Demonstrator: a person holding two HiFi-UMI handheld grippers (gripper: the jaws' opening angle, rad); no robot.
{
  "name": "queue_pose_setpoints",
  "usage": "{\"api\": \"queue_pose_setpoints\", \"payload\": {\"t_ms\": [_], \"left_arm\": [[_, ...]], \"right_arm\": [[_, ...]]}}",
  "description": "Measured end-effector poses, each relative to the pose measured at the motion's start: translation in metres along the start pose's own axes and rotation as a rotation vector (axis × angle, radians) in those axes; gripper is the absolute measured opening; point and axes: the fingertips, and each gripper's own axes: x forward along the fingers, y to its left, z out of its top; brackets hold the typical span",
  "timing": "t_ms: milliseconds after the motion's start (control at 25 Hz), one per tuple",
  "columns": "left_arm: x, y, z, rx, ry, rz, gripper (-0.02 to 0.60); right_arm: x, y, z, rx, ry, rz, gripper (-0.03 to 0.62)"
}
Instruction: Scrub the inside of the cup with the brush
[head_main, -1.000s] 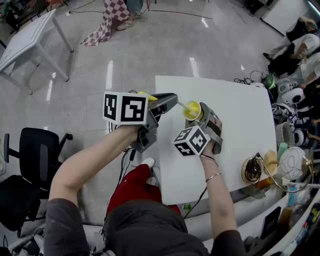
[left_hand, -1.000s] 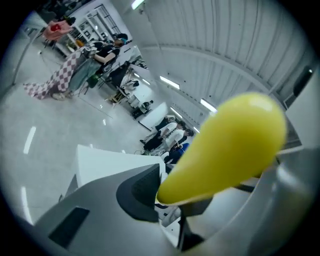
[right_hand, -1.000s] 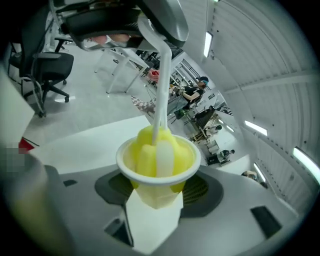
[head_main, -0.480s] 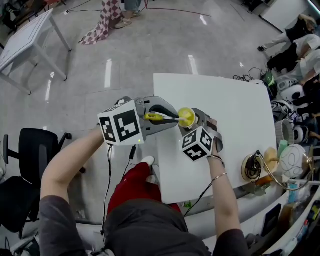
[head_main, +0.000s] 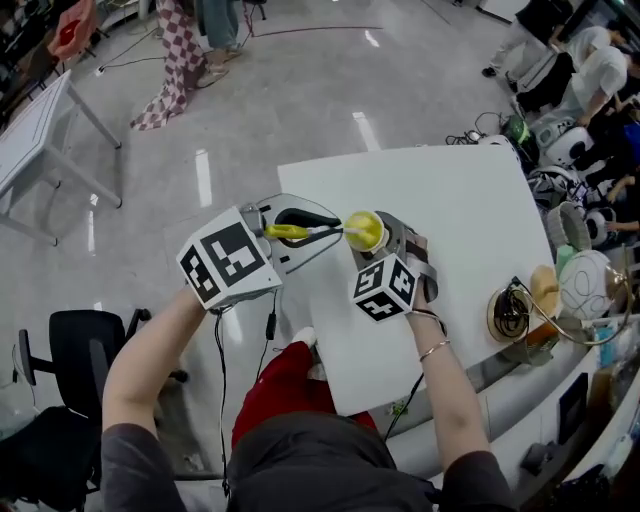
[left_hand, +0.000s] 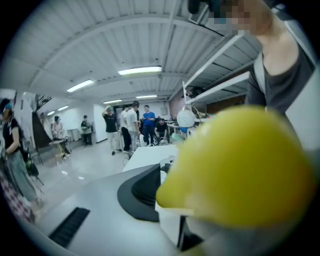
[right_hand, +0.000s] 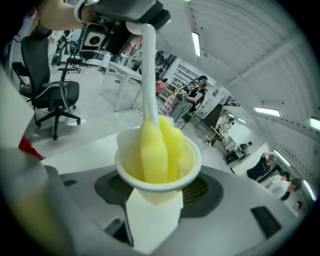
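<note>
Near the middle of the head view, grips the cup (head_main: 365, 230) in the right gripper (head_main: 383, 238), jaws wide and pressed on its sides, to hold it steady for scrubbing. Just left of that, pinches the yellow handle of the brush (head_main: 290, 232) in the left gripper (head_main: 308, 235), jaws narrow and tight, to push and turn it. Lies left to right across the frame, soft yellow head at the right end, deep inside the cup. Tips the cup's mouth left, toward the brush. Behind, a white table (head_main: 470, 210). Farther off, floor (head_main: 280, 90) and people (head_main: 185, 50).
</note>
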Motion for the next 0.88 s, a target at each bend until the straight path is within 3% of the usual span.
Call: {"api": "queue_pose_setpoints", "payload": {"t_ms": [120,520,880], "left_arm": [[-0.003,0.013,0.008,-0.19,-0.066,0.028,0.038],[-0.021,0.036,0.03,-0.589,-0.372,0.079,0.038],[0.003,0.052,0.031,-0.729,-0.564,0.134,0.038]], "right_arm": [[-0.004,-0.015,-0.015,0.08,0.022,-0.055,0.265],[-0.035,-0.052,-0.056,0.411,0.001,-0.151,0.265],[-0.067,-0.078,-0.129,0.698,0.037,-0.33,0.265]]}}
